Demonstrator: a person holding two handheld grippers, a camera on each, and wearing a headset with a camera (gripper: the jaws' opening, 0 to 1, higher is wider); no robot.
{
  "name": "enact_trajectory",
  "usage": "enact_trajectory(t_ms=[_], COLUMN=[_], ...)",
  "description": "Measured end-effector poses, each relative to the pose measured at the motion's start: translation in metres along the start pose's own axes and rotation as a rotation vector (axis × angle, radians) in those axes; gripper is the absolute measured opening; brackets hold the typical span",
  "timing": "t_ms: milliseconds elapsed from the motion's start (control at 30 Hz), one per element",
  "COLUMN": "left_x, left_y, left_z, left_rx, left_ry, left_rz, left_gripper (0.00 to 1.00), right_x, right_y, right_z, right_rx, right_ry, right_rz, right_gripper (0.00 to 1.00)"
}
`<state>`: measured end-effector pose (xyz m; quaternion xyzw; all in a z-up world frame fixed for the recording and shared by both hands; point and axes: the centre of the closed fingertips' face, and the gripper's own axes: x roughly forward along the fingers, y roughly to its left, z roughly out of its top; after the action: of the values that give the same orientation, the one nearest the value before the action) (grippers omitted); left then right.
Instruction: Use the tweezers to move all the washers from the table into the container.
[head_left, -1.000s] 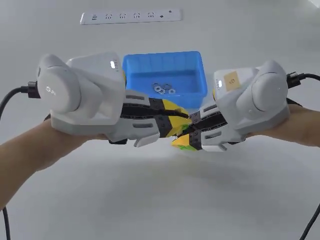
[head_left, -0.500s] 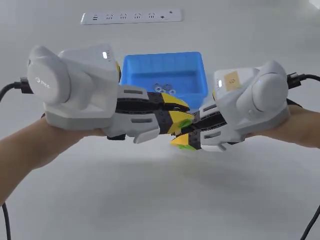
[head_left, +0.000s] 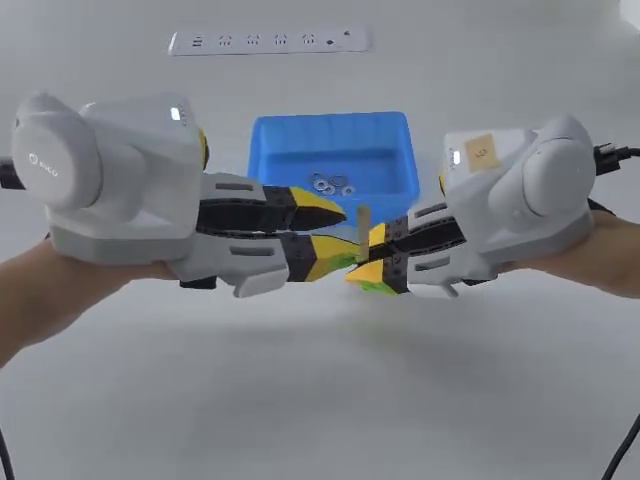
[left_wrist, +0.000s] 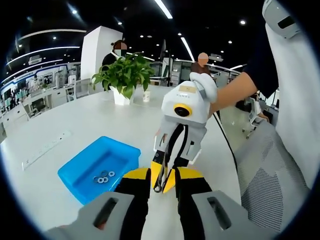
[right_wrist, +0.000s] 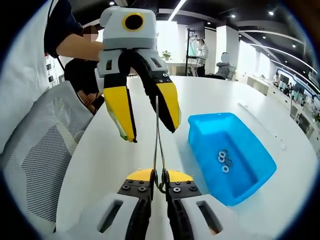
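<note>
The right gripper (right_wrist: 160, 184) is clamped on the tweezers (right_wrist: 158, 142), which stick straight out from its jaws toward the left gripper (right_wrist: 150, 131). The left gripper faces it tip to tip with its jaws spread wide. One jaw sits on each side of the tweezers, and as far as I can tell neither touches them. Both grippers hang in the air above the middle of the table (head_left: 320, 400). The container (head_left: 400, 135) stands behind them toward the far edge, short of the power strip (head_left: 268, 40). The washers (head_left: 333, 184) lie bunched on its floor; whether more wait on the table I cannot tell.

This looks like a hand-over, and the danger is in its timing. If the right gripper lets go before the left has a firm hold, the tweezers fall to the table. If the left closes off-centre, one jaw meets the tweezers first and levers them askew in the right's grip. A bite too near the points would pinch them together and leave nothing free to pick with. The two sets of jaws are near each other, so a small forward push could knock them together and jar the tweezers loose.
</note>
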<state>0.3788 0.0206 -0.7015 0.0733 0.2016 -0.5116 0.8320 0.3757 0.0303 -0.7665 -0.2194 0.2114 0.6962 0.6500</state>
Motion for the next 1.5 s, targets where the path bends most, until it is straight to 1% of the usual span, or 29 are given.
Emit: enact_trajectory(t_ms=[33, 167, 467, 567, 633, 767, 867, 933, 1000, 1100, 1233, 1333, 1433, 1500], left_x=[-0.003, -0.013, -0.034, -0.040, -0.043, -0.048, -0.053, -0.057, -0.060, -0.066, -0.073, -0.075, -0.076, -0.076], left_y=[0.001, 0.005, 0.014, 0.017, 0.019, 0.020, 0.022, 0.025, 0.029, 0.037, 0.044, 0.046, 0.047, 0.048], left_z=[-0.003, -0.006, -0.005, -0.005, -0.006, -0.007, -0.010, -0.012, -0.013, -0.018, -0.021, -0.024, -0.027, -0.029], left_rx=[-0.016, -0.015, -0.027, -0.034, -0.041, -0.044, -0.048, -0.050, -0.054, -0.058, -0.059, -0.062, -0.068, -0.070], left_ry=[0.009, 0.019, -0.008, -0.019, -0.025, -0.027, -0.025, -0.025, -0.024, -0.016, -0.020, -0.012, -0.007, -0.002], left_rz=[0.003, 0.029, 0.082, 0.094, 0.099, 0.105, 0.113, 0.120, 0.129, 0.160, 0.197, 0.210, 0.217, 0.222], left_gripper=[0.25, 0.25, 0.25, 0.25, 0.25, 0.27, 0.30, 0.30, 0.33, 0.38, 0.40, 0.41, 0.41, 0.42], right_x=[-0.002, -0.006, -0.026, -0.032, -0.034, -0.033, -0.032, -0.031, -0.029, -0.025, -0.014, -0.007, 0.002, 0.009], right_y=[0.000, -0.001, -0.016, -0.021, -0.024, -0.032, -0.037, -0.043, -0.051, -0.063, -0.081, -0.093, -0.101, -0.104], right_z=[0.002, 0.010, 0.042, 0.050, 0.057, 0.064, 0.071, 0.075, 0.080, 0.083, 0.079, 0.078, 0.072, 0.063], right_rx=[0.004, -0.003, -0.018, -0.042, -0.042, -0.047, -0.052, -0.054, -0.051, -0.047, -0.041, -0.032, -0.036, -0.043], right_ry=[-0.004, -0.009, -0.050, -0.041, -0.049, -0.057, -0.066, -0.072, -0.085, -0.094, -0.101, -0.116, -0.106, -0.081], right_rz=[-0.002, -0.007, -0.036, -0.044, -0.040, -0.028, -0.011, -0.009, -0.009, -0.011, -0.025, -0.033, -0.039, -0.035], right_gripper=[0.09, 0.09, 0.09, 0.09, 0.09, 0.09, 0.09, 0.09, 0.09, 0.09, 0.09, 0.09, 0.09, 0.09])
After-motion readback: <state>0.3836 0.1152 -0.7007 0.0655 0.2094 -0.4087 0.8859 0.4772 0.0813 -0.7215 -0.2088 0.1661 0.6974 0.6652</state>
